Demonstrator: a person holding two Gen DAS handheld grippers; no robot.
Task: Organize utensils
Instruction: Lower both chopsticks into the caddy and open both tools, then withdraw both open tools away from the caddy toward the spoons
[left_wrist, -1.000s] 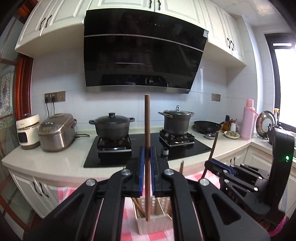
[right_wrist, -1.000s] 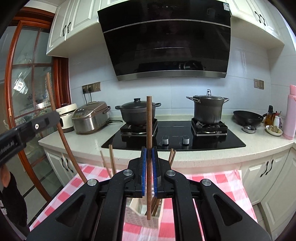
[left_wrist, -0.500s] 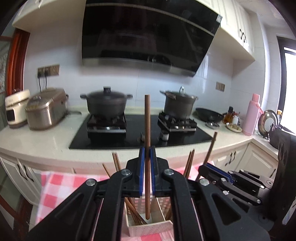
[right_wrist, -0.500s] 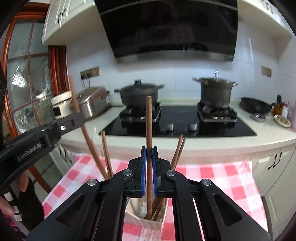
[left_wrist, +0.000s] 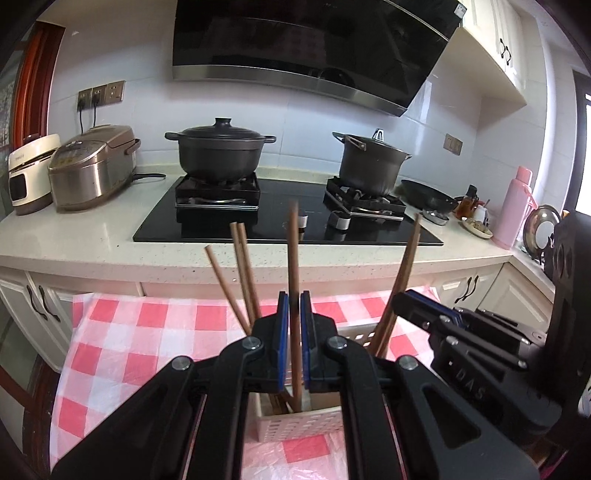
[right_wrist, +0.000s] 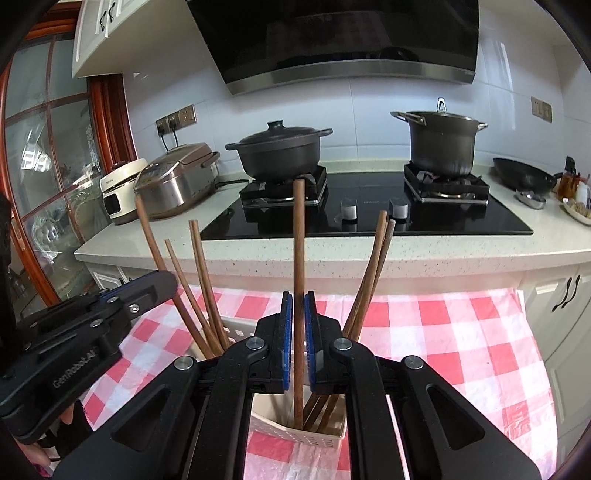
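Note:
My left gripper (left_wrist: 294, 314) is shut on a brown wooden chopstick (left_wrist: 293, 266) that stands upright, its lower end inside the white slotted basket (left_wrist: 303, 424). The jaws of my right gripper (right_wrist: 298, 314) are opening. A second chopstick (right_wrist: 298, 240) stands between its blue pads with a thin gap on each side, and its tip rests in the basket (right_wrist: 295, 435). Several other chopsticks (right_wrist: 199, 277) lean in the basket. Each gripper shows in the other's view: the right gripper (left_wrist: 402, 299) on the right, the left gripper (right_wrist: 155, 288) on the left.
The basket stands on a red-and-white checked cloth (left_wrist: 129, 332). Behind it runs a stone counter (left_wrist: 92, 247) with a black hob (right_wrist: 369, 221), two dark pots, two rice cookers (left_wrist: 88, 170), a wok and a pink bottle (left_wrist: 517, 206). A hand shows at the lower left of the right wrist view.
Both grippers have come down toward the basket, and the chopsticks' lower ends now sit inside it. The right pads have eased off their chopstick, which stands higher between them.

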